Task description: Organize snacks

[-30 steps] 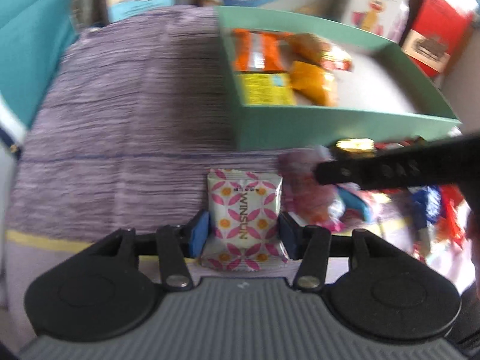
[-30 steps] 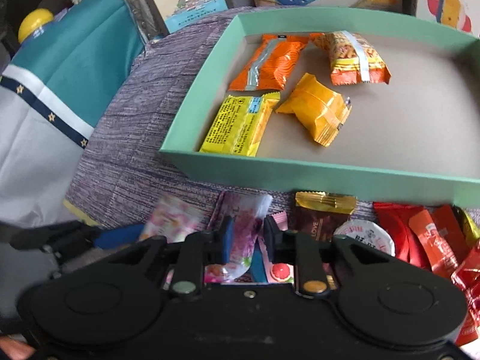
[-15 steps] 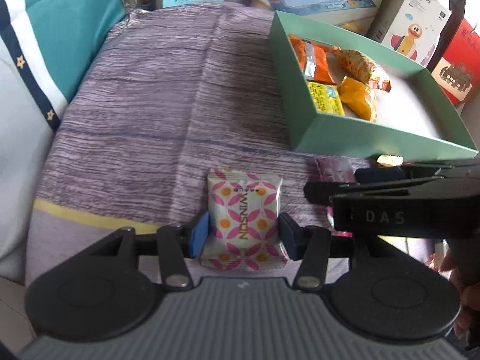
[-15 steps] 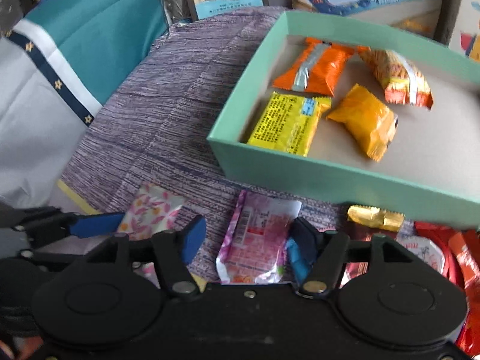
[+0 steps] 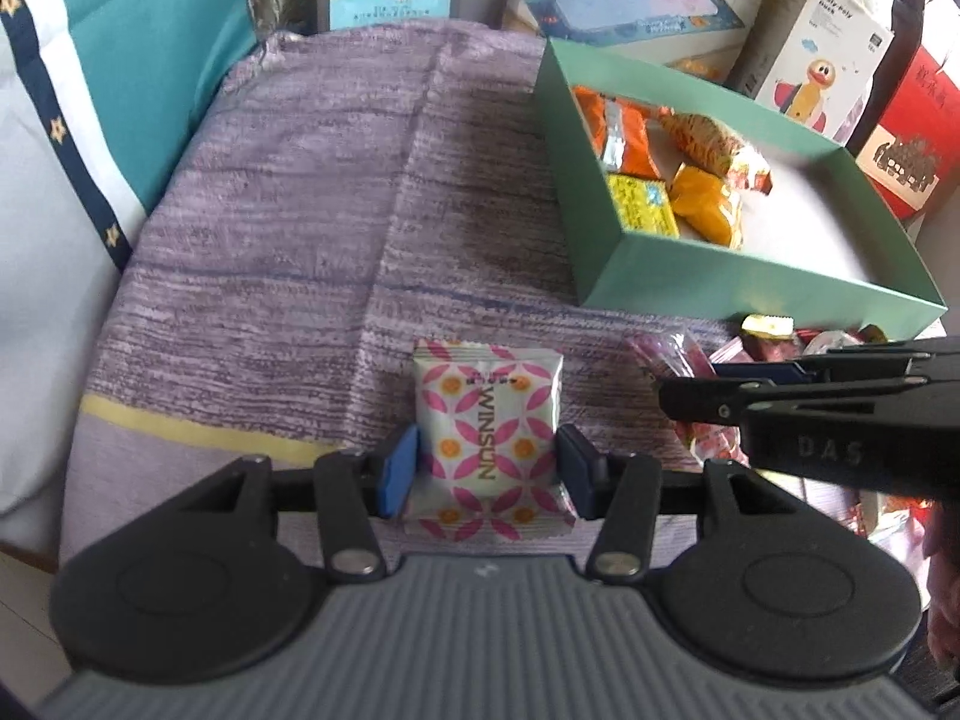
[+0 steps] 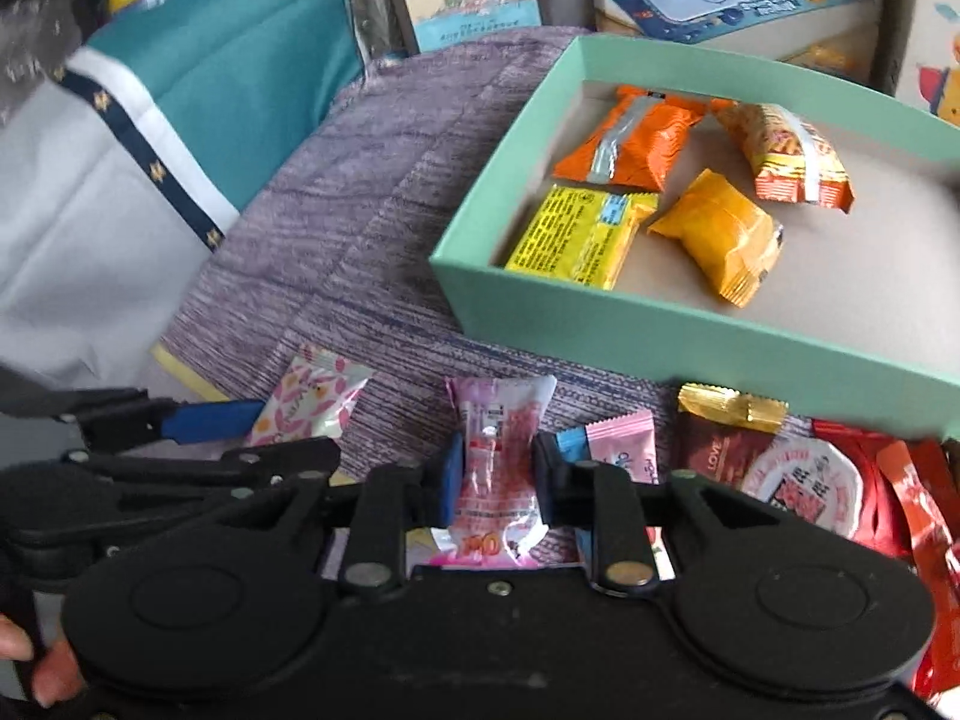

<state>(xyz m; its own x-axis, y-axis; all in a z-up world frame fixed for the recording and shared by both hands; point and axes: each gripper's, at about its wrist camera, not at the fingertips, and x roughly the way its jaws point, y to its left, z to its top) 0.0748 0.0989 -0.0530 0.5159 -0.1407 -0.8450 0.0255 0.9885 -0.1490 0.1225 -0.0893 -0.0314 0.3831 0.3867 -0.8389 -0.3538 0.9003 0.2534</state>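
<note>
Both tools carry a snack: the left tool [image 5: 487, 474] clamps the WINSUN packet [image 5: 487, 449], and the right tool [image 6: 497, 473], jaws just closed, pinches the pink sachet [image 6: 499, 468], long axis pointing ahead. The green box [image 6: 606, 339] lies ahead and to the right, nearer the right tool

both grippers (left [image 5: 487, 474], right [image 6: 497, 480]) clamped, angled steeply downward.
</note>
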